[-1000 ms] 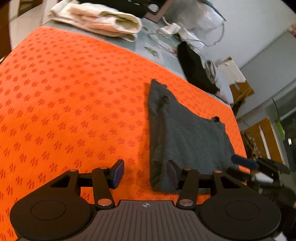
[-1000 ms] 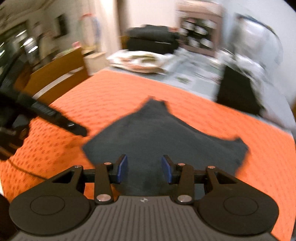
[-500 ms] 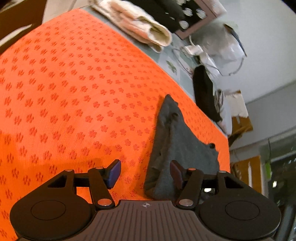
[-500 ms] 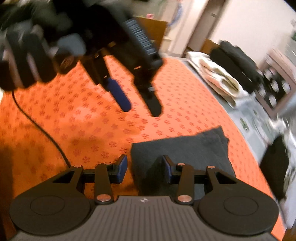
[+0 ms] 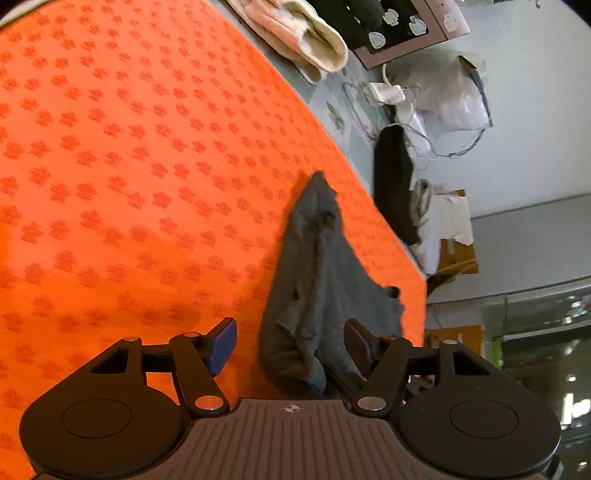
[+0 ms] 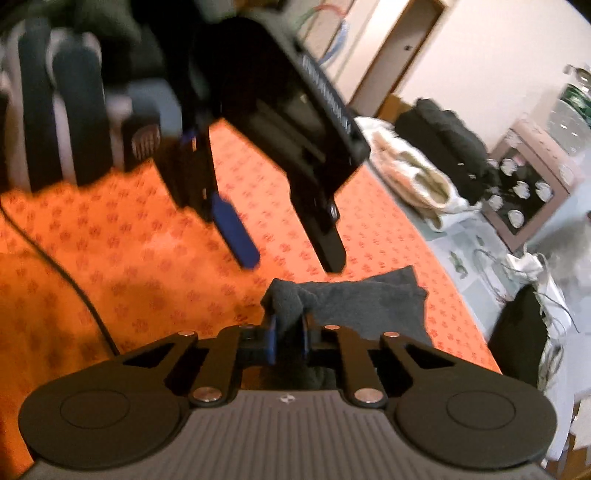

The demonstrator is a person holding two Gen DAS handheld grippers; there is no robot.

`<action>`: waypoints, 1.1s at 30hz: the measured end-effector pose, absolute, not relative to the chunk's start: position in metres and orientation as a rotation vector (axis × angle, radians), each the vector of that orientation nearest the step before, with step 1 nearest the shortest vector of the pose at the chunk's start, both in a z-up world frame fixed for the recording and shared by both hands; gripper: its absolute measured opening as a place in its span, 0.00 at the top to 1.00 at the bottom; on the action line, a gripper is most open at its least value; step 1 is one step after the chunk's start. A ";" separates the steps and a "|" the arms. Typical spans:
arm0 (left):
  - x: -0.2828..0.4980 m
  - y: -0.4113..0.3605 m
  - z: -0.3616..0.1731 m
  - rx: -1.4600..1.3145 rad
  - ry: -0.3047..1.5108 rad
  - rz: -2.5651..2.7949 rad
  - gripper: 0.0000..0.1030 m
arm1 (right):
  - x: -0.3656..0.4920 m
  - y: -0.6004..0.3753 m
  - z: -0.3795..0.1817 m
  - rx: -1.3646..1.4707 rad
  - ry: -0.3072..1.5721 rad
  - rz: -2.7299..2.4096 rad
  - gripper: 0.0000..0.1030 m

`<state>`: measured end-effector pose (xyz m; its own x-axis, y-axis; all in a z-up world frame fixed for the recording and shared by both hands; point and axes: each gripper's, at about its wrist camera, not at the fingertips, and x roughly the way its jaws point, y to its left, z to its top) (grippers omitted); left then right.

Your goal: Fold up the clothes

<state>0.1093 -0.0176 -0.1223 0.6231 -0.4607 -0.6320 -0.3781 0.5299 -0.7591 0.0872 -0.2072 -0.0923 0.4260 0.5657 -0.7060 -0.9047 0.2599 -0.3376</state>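
A dark grey garment [image 5: 317, 280] lies on the orange patterned cloth [image 5: 129, 166], bunched up at its near end. My left gripper [image 5: 288, 343] hovers open above that near end, fingers either side of the fabric without touching it. In the right wrist view the right gripper [image 6: 288, 336] is shut on a raised fold of the grey garment [image 6: 354, 299]. The left gripper [image 6: 291, 240] appears there too, open, hanging just above the pinched corner, held by a gloved hand [image 6: 66, 122].
A folded cream towel [image 5: 303, 40] and a framed tray [image 5: 406, 26] lie at the far edge. A black item [image 5: 393, 184], white cables [image 5: 384, 92] and a plastic bag [image 5: 454, 96] sit beyond the cloth. A black cable [image 6: 62, 273] crosses the orange cloth at left.
The right gripper has gone from open to shut on the garment's near corner, lifting a fold. The left gripper has moved closer over that corner and stays open.
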 end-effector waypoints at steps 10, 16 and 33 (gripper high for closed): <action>0.163 -0.049 -0.133 -1.017 1.021 -0.243 0.35 | 0.090 -0.235 -0.063 -0.686 0.479 1.024 0.86; 0.166 -0.058 -0.130 -0.969 1.011 -0.231 0.64 | 0.092 -0.254 -0.048 -0.588 0.492 1.021 0.86; 0.164 -0.071 -0.129 -0.784 1.053 -0.155 0.77 | 0.113 -0.370 -0.056 -0.214 0.743 0.701 0.52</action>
